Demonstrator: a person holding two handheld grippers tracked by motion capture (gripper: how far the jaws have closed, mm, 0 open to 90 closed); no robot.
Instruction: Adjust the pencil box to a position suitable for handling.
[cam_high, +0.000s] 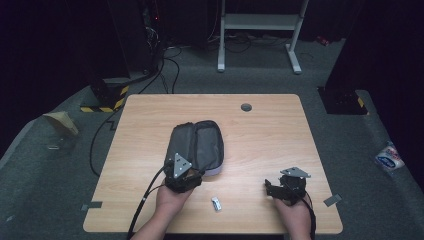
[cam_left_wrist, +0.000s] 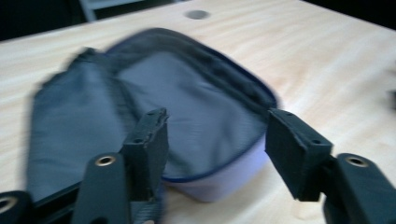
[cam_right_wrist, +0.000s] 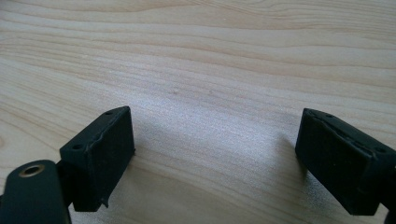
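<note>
The left gripper (cam_left_wrist: 215, 147) has its jaws spread and released, blocky black pads standing either side of the near end of the pencil case (cam_left_wrist: 154, 107) without pressing it. In the high view that gripper (cam_high: 183, 176) sits at the case's lower end. The case (cam_high: 196, 146) lies unzipped near frame centre, its long axis running from lower left to upper right, lid flopped open to the left. It is soft grey fabric with rounded corners and a dark zipper rim; motion blur smears its left half. The right gripper (cam_right_wrist: 215, 158) is released too, over bare pale wood-grain table (cam_right_wrist: 196, 56). A small silvery object (cam_high: 216, 203), too small to identify, lies near the lower edge.
</note>
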